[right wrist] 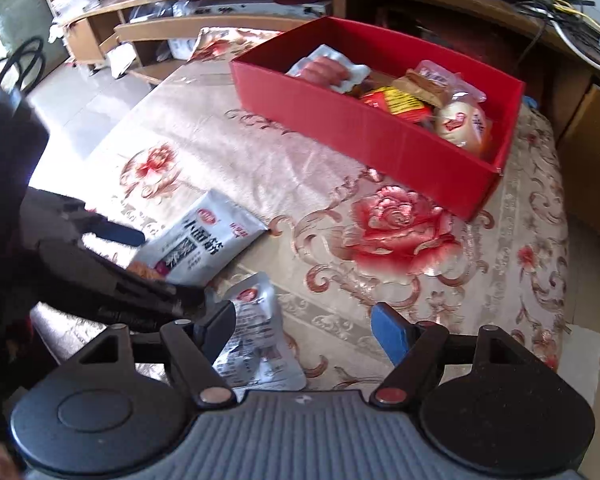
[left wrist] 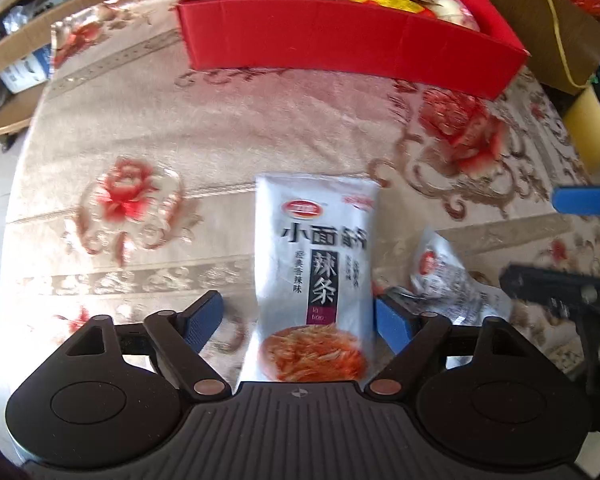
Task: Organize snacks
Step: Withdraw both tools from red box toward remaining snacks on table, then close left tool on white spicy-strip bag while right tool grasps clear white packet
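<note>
The counter (right wrist: 228,152), spread with a beige cloth patterned in red roses, carries everything here, and its near half is where the loose snacks lie within reach of both tools. At its far side sits the red cardboard box (right wrist: 364,128), open at the top, evidently the collecting place: it already holds a pack of sausages (right wrist: 326,70), a yellow-and-red packet (right wrist: 396,102) and a round bun in clear wrap (right wrist: 464,124), so part of the sorting looks done.

2 packets are left outside the box. The larger is the white spicy gluten strip packet (left wrist: 316,280), lying flat and face up, well apart from the box. The left hand-held gripper (left wrist: 300,322) points steeply down over its lower end with the jaws standing wide, 1 blue pad on each side of the packet. The right pad looks just beside the packet's edge, the left pad apart from it, so nothing is gripped yet; this straddle reads as a line-up for a pinch across the width.

The smaller white packet (right wrist: 256,340) lies just beside the first, crumpled and slightly tilted. The right hand-held gripper (right wrist: 304,330) hovers above it, jaws about half open and holding nothing; the packet sits toward its left finger (right wrist: 220,322) rather than centred, so it probably needs a small shift before closing.
</note>
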Available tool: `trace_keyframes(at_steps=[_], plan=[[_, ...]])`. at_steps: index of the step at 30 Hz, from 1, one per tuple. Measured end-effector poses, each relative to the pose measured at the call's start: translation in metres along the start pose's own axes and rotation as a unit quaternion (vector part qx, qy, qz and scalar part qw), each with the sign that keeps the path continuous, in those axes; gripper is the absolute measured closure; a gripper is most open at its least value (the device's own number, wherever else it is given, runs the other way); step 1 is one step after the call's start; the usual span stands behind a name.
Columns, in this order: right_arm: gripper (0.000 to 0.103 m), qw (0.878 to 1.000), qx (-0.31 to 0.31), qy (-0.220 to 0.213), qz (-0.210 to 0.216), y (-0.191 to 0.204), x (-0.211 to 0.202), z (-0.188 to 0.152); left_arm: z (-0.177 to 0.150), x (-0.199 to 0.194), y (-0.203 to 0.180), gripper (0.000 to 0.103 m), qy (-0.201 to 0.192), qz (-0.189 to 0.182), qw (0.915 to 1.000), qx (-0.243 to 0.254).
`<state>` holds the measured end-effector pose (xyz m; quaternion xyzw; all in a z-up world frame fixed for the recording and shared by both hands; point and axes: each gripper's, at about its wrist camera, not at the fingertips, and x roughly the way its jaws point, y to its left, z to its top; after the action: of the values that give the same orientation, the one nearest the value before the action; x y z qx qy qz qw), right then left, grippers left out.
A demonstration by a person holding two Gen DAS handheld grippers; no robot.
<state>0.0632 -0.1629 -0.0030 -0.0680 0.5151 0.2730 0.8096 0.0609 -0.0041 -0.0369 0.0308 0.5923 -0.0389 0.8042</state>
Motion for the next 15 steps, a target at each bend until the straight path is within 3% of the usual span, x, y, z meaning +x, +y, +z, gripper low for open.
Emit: trace_keyframes(at_steps=[6, 12, 15], plan=[[0.031, 0.999, -0.02, 0.031, 0.015, 0.014, 0.022, -0.007, -0.002, -0.003, 0.016, 0.026, 0.0, 0.006, 0.9999, -0.015], [0.031, 0.997, -0.053, 0.056, 0.001, 0.033, 0.049, -0.01, 0.009, 0.007, 0.008, 0.015, 0.005, 0.012, 0.9998, 0.012], [0.023, 0.996, -0.066, 0.059, -0.005, 0.037, 0.056, -0.013, 0.008, 0.01, 0.003, 0.012, 0.002, 0.023, 0.9991, 0.036]])
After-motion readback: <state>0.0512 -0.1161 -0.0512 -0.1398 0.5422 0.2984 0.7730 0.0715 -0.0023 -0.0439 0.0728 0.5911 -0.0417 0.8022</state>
